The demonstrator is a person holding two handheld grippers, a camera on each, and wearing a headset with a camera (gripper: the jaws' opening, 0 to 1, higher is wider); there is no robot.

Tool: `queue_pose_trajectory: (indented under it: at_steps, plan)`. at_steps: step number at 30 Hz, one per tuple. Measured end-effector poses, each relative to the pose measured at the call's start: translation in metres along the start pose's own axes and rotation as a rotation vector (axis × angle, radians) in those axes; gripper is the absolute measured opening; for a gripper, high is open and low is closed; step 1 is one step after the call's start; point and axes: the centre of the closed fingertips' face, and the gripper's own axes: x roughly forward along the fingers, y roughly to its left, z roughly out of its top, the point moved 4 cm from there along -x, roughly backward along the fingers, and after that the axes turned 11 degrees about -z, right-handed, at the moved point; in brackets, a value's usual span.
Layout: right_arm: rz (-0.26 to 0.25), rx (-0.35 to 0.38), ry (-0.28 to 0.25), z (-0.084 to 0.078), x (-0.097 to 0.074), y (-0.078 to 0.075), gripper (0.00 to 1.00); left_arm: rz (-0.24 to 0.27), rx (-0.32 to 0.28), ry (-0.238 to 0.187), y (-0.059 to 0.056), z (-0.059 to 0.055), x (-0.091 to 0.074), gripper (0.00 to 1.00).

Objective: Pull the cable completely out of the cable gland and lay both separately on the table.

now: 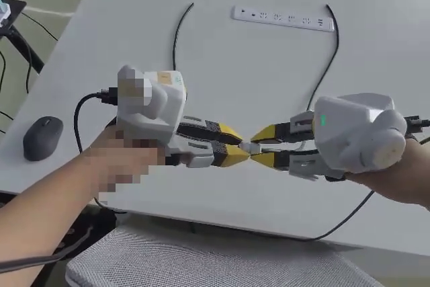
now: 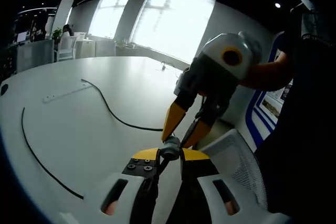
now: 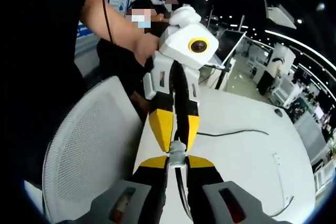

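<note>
The person is holding the left gripper and the right gripper tip to tip in the air above the near edge of the white worktop, and the small pale grey plastic cable gland is sitting between the two sets of yellow-tipped jaws, clear of the surface. In the left gripper view its own jaws are standing drawn almost together, pinching the cable gland at their tips. In the right gripper view that gripper's jaws are standing just as narrow, closing in at the other end of the cable gland, where the thin black cable is leaving it and running back between them; they appear to be clamping the thin black cable rather than the body of the gland. A long white power strip is lying near the far edge of the worktop, with a loose black cord curving towards the middle to its left. A black computer mouse is resting beside the left edge. A grey mesh chair is standing below the near edge, under the two grippers
</note>
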Motion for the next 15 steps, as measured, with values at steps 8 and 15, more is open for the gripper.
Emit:
queue_pose_trajectory:
  at_steps: [8, 15]
  plan:
    - [0.115, 0.438, -0.072, 0.003, -0.01, -0.018, 0.16, 0.004, 0.028, 0.005, -0.001, 0.0, -0.003, 0.15]
    - [0.336, 0.747, -0.043, -0.01, -0.007, -0.027, 0.27, 0.007, 0.117, 0.028, -0.004, -0.001, -0.002, 0.15]
